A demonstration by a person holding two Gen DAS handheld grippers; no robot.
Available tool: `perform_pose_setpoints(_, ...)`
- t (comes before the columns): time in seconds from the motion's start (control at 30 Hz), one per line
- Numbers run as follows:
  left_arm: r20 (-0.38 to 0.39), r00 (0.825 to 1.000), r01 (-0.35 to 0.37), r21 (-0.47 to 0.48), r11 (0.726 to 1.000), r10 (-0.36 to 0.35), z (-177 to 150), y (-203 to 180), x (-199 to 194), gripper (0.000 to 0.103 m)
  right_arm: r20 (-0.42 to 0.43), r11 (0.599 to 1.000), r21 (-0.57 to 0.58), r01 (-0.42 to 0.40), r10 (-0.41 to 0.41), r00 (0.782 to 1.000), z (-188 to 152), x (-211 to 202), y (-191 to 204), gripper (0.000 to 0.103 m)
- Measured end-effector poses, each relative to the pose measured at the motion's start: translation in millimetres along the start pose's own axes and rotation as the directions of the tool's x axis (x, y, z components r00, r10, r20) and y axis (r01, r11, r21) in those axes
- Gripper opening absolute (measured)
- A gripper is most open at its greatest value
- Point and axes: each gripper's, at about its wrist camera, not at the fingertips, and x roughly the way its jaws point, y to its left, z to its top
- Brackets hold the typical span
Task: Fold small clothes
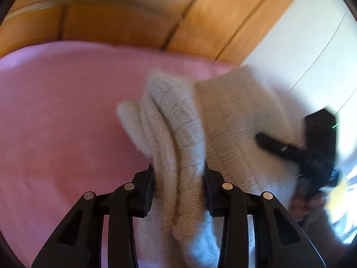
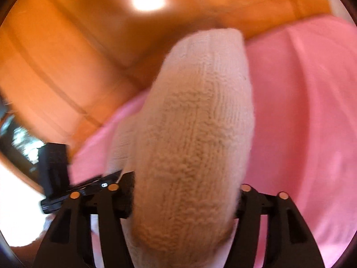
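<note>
Knitted cream garment (image 1: 214, 120), thick and ribbed, hangs lifted above the pink sheet (image 1: 67, 116), gripped at two places by the two tools.

On the left side of the left wrist view, the pink sheet spreads wide and smooth, with an orange-brown wooden board (image 1: 100, 24) rising behind it. In the middle, the left tool (image 1: 178, 178) has its fingers pressed in on a bunched, layered fold of the garment; the cloth fills the whole gap between the pads, and several rolled edges stand up from the grip. Further right the garment stretches out as a flatter panel toward the right tool (image 1: 267, 143), whose dark finger lies against the cloth. Motion blur there hides how that grip sits from this view. Behind it stands a white panel (image 1: 312, 44).

In the right wrist view, the wooden board (image 2: 67, 67) fills the left and top, and the left tool (image 2: 98, 182) shows low at the left as a blurred dark shape beside the garment's edge. In the middle, the right tool (image 2: 185, 196) holds a thick rounded bulk of the garment (image 2: 196, 134) between its fingers, the knit bulging upward and forward from the clamp. To the right, the pink sheet (image 2: 301, 122) lies underneath, with a soft crease running across it.
</note>
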Motion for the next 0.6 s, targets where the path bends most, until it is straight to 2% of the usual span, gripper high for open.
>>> perform_pose_setpoints(0.03,-0.035,0.997,-0.069,0.029,0.997,0.069,0,-6,20,0.038,-0.028,0.998,0.024,0.063,-0.062,0.998,-6,10,-17,0.073)
perform_pose_setpoints(0.07,-0.032,0.995,-0.092,0.038,0.995,0.093,-1,-9,30,0.043,-0.028,0.995,0.056,0.080,-0.078,0.997,-14,17,-30,0.076)
perform_pose_setpoints(0.13,-0.026,0.994,-0.109,0.016,0.994,0.110,3,-12,33,0.045,0.017,0.993,0.105,0.060,-0.062,0.998,-20,12,-40,0.089)
perform_pose_setpoints(0.2,-0.023,0.990,-0.142,0.017,0.990,0.142,4,-18,27,0.047,0.052,0.989,0.112,0.096,-0.103,0.993,-23,3,-35,0.093)
perform_pose_setpoints(0.27,0.003,0.985,-0.173,0.028,0.985,0.173,7,-26,17,0.047,0.101,0.984,0.061,0.165,-0.170,0.980,-25,-11,-20,0.093)
perform_pose_setpoints(0.33,0.037,0.979,-0.201,0.015,0.980,0.200,5,-28,3,0.047,0.144,0.975,0.014,0.223,-0.222,0.964,-29,-19,0,0.083)
perform_pose_setpoints(0.37,0.081,0.973,-0.219,0.003,0.976,0.218,4,-33,-8,0.047,0.163,0.970,-0.012,0.244,-0.239,0.957,-30,-26,9,0.078)
perform_pose_setpoints(0.43,0.155,0.957,-0.248,-0.005,0.969,0.245,-6,-36,-31,0.047,0.206,0.962,-0.066,0.267,-0.248,0.947,-34,-41,29,0.057)
perform_pose_setpoints(0.53,0.232,0.940,-0.262,0.018,0.965,0.251,-16,-50,-50,0.047,0.229,0.944,-0.122,0.305,-0.272,0.935,-45,-48,52,0.041)
perform_pose_setpoints(0.6,0.242,0.936,-0.275,0.057,0.960,0.254,-25,-59,-49,0.047,0.222,0.932,-0.150,0.332,-0.295,0.929,-53,-44,58,0.039)
